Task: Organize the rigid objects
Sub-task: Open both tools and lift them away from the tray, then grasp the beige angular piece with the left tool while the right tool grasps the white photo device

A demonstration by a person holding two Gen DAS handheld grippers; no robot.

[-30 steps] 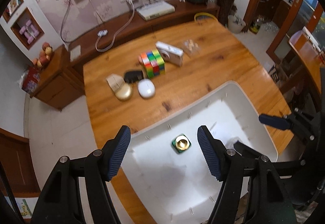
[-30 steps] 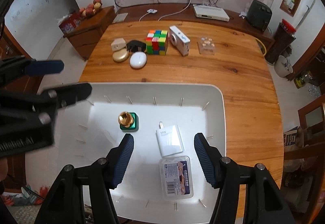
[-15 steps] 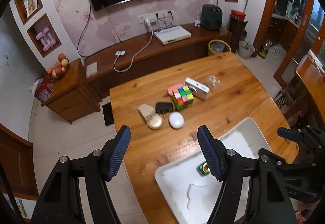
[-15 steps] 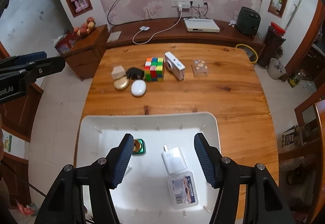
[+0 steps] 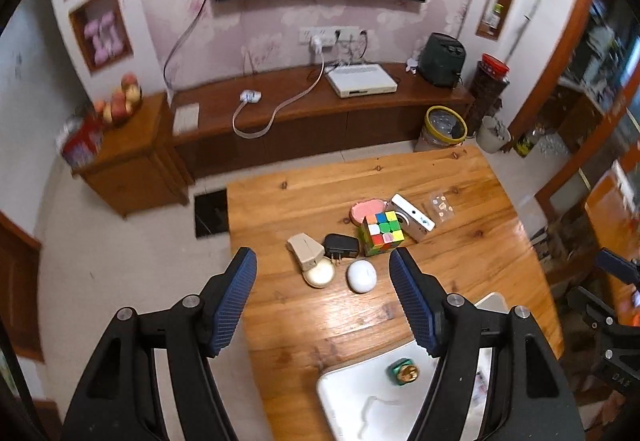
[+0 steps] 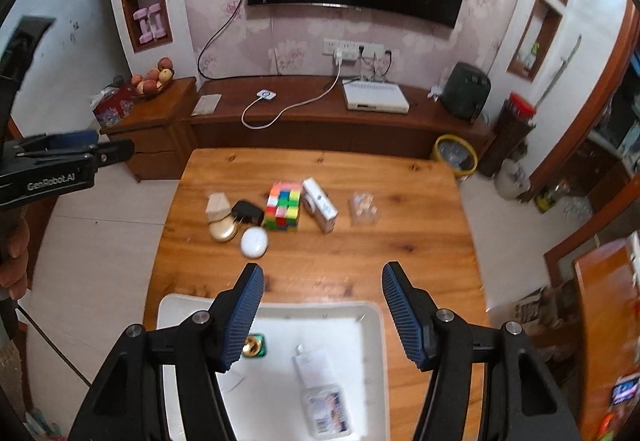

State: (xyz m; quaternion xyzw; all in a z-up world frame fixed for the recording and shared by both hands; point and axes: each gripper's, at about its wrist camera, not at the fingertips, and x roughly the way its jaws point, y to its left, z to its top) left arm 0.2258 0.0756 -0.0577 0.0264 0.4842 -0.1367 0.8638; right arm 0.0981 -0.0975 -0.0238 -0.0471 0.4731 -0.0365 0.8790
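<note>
A white tray (image 6: 372,315) lies at the near end of the wooden table (image 6: 400,249). It holds a green-and-gold bottle (image 6: 253,345), a white charger (image 6: 314,363) and a clear labelled box (image 6: 326,411). Further along the table lie a colourful cube (image 6: 283,205), a white camera (image 6: 320,205), a white puck (image 6: 254,242), a gold compact (image 6: 222,229), a black plug (image 6: 248,211), a beige box (image 6: 217,205) and a clear packet (image 6: 363,205). My left gripper (image 5: 322,301) and right gripper (image 6: 323,315) are both open, empty and high above the table. A pink case (image 5: 366,209) shows behind the cube (image 5: 382,233).
A long wooden TV cabinet (image 6: 320,117) with a white set-top box (image 6: 376,101) stands beyond the table. A side cabinet with fruit (image 6: 154,79) is at the left. A yellow bin (image 6: 456,155) stands by the table's far right corner. The left gripper also shows in the right wrist view (image 6: 60,153).
Both grippers have risen and pulled back from the tray, so much more of the room shows. Both stay open and empty. The objects have not moved.
</note>
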